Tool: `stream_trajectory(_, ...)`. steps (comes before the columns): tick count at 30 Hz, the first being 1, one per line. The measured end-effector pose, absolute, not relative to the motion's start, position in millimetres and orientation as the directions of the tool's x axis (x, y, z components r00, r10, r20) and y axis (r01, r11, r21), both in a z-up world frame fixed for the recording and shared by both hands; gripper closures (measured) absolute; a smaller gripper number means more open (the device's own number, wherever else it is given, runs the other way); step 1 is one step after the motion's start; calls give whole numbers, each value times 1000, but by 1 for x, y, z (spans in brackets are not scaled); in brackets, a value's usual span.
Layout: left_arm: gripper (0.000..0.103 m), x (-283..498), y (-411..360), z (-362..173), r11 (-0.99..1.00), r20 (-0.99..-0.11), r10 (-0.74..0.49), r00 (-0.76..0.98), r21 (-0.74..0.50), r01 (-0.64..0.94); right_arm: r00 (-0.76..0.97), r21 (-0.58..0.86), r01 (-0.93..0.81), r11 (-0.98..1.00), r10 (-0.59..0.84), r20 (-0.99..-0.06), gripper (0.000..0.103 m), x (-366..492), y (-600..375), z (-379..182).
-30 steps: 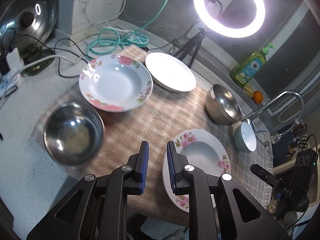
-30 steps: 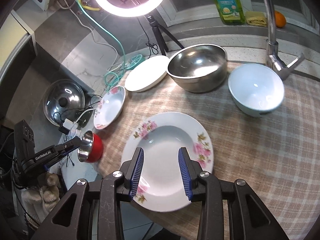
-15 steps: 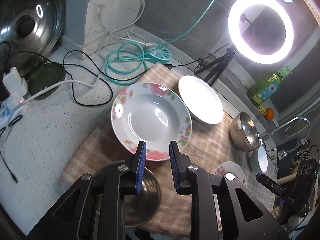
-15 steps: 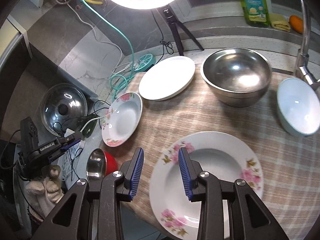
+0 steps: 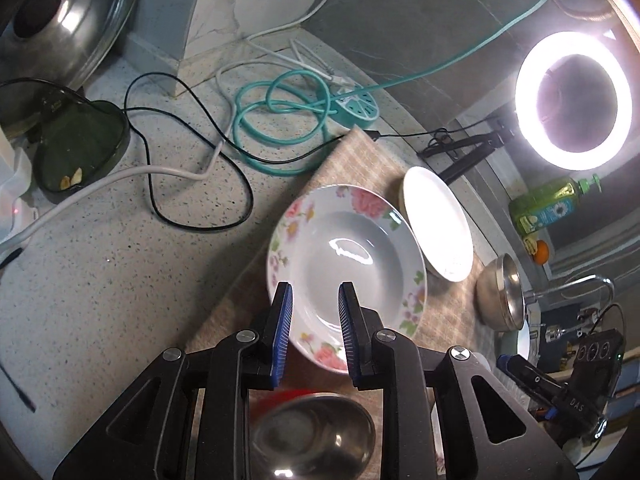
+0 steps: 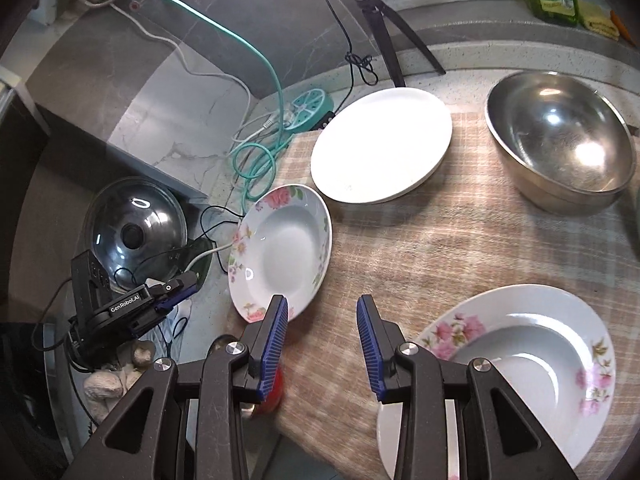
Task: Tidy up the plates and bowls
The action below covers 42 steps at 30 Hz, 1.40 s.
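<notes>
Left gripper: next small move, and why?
Probably ease the left gripper down and forward onto the near rim of the floral-rimmed white deep plate. Its jaws stand open and empty just above that rim, and the plate lies flat on the checked cloth.

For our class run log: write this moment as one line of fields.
left gripper: open, empty | right gripper: open, empty | near floral plate: on cloth
</notes>
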<state>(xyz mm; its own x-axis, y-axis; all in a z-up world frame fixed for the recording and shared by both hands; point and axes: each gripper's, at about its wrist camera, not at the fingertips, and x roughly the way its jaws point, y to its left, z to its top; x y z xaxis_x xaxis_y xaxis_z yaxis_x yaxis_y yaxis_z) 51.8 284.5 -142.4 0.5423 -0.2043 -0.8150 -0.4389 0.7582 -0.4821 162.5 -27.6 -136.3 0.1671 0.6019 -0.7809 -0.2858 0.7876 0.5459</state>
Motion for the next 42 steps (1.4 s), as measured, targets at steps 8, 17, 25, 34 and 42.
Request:
stream_trajectory(8, 81, 70, 314, -169, 722, -819, -268, 507, -519, -458, 90, 608, -156, 778, 624, -776, 71, 191, -2, -171)
stream_trajectory(17, 84, 88, 322, -183, 721, -822, -303, 483, -529, -447, 79, 599, -123, 791, 610, -789, 84, 210, 27, -190)
stream_trajectory(25, 84, 95, 324, -191, 731, -827, -313, 467, -523, -437, 89, 580, -108, 807, 589, -803, 90, 220, 34, -200)
stream_trajectory(34, 87, 102, 325, -197, 741, -833, -316, 454, -515, -431, 88, 554, -112, 825, 563, -822, 90, 230, 43, -210)
stream_trajectory(42, 93, 108, 322, -200, 745, -834, -323, 447, -515, -424, 78, 556, -106, 824, 564, -822, 94, 234, 45, -216)
